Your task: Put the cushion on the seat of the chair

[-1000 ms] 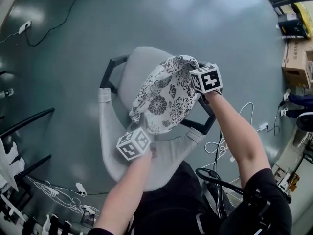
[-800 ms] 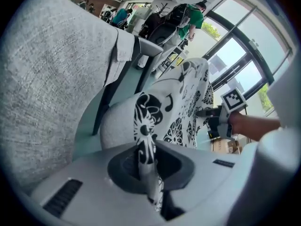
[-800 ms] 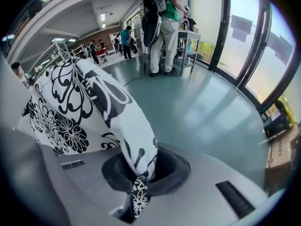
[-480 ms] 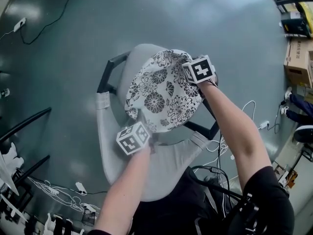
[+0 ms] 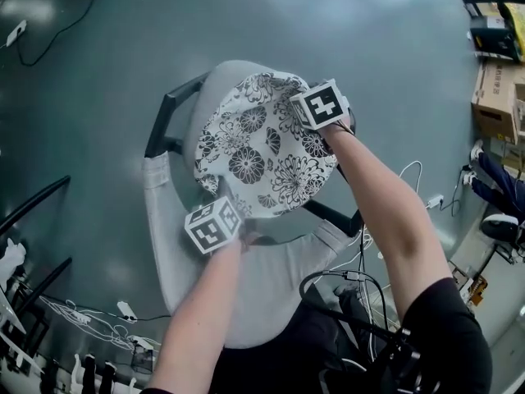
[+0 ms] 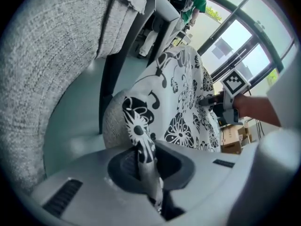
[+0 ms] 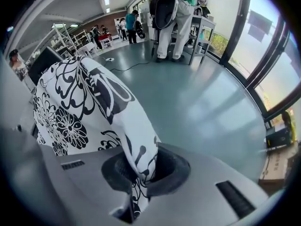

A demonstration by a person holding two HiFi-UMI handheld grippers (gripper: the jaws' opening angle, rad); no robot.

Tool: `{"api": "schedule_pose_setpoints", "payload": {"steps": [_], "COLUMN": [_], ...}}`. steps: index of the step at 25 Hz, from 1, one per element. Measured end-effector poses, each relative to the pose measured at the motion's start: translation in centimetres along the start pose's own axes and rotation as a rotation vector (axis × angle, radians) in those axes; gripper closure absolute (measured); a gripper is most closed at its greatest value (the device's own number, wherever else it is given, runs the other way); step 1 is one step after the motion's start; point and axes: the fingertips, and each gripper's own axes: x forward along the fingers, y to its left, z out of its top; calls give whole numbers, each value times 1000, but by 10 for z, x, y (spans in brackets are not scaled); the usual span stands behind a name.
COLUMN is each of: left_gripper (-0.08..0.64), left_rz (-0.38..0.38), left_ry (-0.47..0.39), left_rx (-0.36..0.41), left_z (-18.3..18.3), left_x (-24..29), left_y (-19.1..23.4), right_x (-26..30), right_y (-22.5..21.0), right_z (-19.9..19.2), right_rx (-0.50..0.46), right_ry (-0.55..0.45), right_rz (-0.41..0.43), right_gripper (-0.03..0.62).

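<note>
A white cushion with black flower print point(image 5: 258, 142) hangs spread over the seat of a grey upholstered chair point(image 5: 205, 97). My left gripper point(image 5: 215, 220) is shut on the cushion's near edge, where the fabric point(image 6: 141, 140) is pinched between the jaws. My right gripper point(image 5: 321, 109) is shut on the far right edge, with the cloth point(image 7: 134, 149) folded into its jaws. The chair's grey backrest point(image 5: 246, 290) lies close to me, and its black armrests point(image 5: 164, 117) flank the seat. In the left gripper view the right gripper point(image 6: 221, 105) shows across the cushion.
Cables point(image 5: 90, 322) trail over the grey floor at the lower left and to the right point(image 5: 410, 179). Cardboard boxes point(image 5: 496, 97) stand at the right edge. A person in a green top point(image 7: 176, 13) stands by a table in the background.
Both grippers have come down with the cushion, which has flattened and spread wider over the seat. It now covers more of the grey seat than before.
</note>
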Motion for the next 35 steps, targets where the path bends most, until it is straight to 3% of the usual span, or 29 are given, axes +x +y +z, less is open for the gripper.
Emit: {"api": "schedule_pose_setpoints", "payload": {"steps": [9, 18, 26, 29, 32, 35], "left_gripper": [538, 538, 538, 529, 472, 382], "left_rz": [15, 32, 27, 51, 64, 64], "left_ry": [22, 34, 57, 84, 85, 76], "left_rx": [-37, 2, 32, 85, 89, 95], "left_z": [-2, -3, -3, -3, -3, 1], "left_x": [22, 29, 29, 24, 17, 10], "left_y": [11, 13, 10, 7, 7, 3], "right_x": [11, 15, 10, 1, -12, -26], "right_y": [-1, 3, 0, -14, -28, -36], "right_z": [-1, -1, -1, 2, -4, -7], "right_rx": [-79, -84, -75, -51, 0, 36], "right_ry": [32, 48, 18, -29, -53, -72], "right_rz": [-25, -10, -55, -105, -142, -154], "right_gripper": [566, 565, 558, 443, 325, 295]}}
